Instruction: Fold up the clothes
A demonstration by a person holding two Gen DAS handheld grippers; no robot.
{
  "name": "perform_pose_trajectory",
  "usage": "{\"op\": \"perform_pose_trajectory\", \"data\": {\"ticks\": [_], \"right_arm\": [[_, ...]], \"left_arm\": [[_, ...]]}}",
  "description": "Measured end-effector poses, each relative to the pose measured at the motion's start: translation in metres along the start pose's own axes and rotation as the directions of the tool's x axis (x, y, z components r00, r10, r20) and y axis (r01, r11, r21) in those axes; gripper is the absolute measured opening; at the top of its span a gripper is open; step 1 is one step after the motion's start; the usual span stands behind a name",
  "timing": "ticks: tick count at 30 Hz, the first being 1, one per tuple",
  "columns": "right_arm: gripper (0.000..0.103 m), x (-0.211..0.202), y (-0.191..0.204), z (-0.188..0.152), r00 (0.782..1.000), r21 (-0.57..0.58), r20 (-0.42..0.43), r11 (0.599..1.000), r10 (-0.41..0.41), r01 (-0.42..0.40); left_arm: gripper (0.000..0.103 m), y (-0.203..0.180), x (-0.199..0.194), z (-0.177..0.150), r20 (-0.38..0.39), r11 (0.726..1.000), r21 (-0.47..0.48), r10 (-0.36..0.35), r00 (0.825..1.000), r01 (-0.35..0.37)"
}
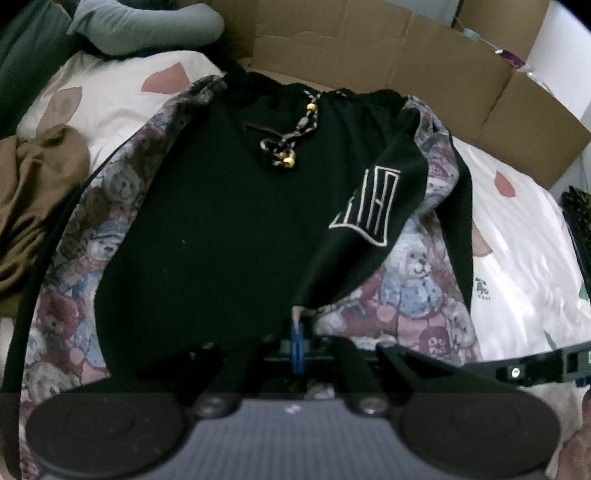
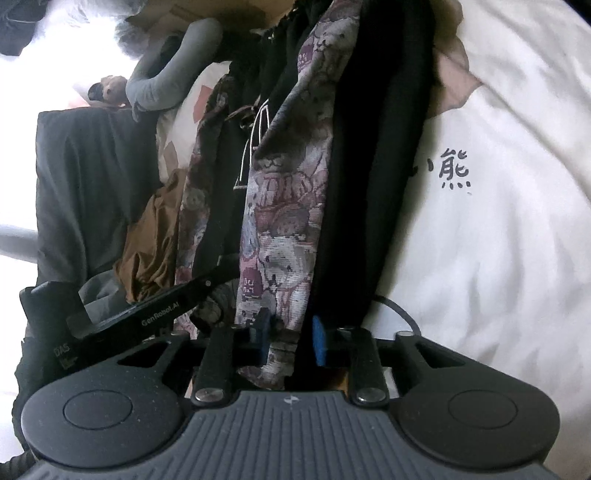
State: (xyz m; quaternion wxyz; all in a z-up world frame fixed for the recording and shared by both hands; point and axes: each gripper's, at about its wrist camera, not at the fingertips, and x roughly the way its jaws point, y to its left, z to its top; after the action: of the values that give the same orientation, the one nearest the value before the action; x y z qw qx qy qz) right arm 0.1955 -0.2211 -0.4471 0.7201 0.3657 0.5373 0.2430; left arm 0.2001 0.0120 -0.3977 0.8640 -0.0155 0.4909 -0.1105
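Note:
A black garment point(image 1: 221, 221) with teddy-bear patterned side panels point(image 1: 413, 291), a beaded drawstring point(image 1: 291, 133) and a white logo patch point(image 1: 373, 203) lies spread on the bed, waistband at the far end. My left gripper point(image 1: 297, 343) is shut on the garment's near edge, its blue pads pinching a fold. My right gripper point(image 2: 290, 339) is closed on the patterned and black fabric point(image 2: 280, 236), which runs between its blue pads point(image 2: 319, 341). The left gripper's arm point(image 2: 147, 314) shows in the right wrist view.
The bed has a white duvet point(image 2: 498, 221) with pink hearts and printed characters. A brown garment point(image 1: 33, 192) lies at the left, a grey pillow point(image 1: 147, 26) at the far left. Cardboard boxes point(image 1: 424, 62) stand behind the bed.

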Motion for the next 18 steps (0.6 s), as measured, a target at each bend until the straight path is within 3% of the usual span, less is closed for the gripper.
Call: {"op": "perform_pose_trajectory", "data": {"ticks": [1, 3, 14, 18], "right_arm": [[0.008, -0.001, -0.001, 0.0, 1.0, 0.001, 0.0, 1.0, 0.002, -0.002], [0.005, -0.006, -0.001, 0.001, 1.0, -0.003, 0.006, 1.0, 0.003, -0.003], [0.003, -0.068, -0.007, 0.008, 0.996, -0.039, 0.071, 0.998, -0.053, 0.056], [0.002, -0.093, -0.011, 0.009, 0.991, -0.046, 0.102, 0.995, -0.088, 0.093]], "left_arm": [[0.002, 0.0, 0.0, 0.0, -0.001, 1.0, 0.002, -0.001, 1.0, 0.001], [0.001, -0.003, -0.002, 0.0, -0.004, 1.0, 0.011, -0.005, 1.0, 0.005], [0.001, -0.037, -0.016, 0.001, -0.041, 0.992, 0.056, -0.108, 0.993, 0.111], [0.001, -0.062, -0.016, 0.0, -0.065, 0.98, 0.124, -0.15, 0.987, 0.157]]}}
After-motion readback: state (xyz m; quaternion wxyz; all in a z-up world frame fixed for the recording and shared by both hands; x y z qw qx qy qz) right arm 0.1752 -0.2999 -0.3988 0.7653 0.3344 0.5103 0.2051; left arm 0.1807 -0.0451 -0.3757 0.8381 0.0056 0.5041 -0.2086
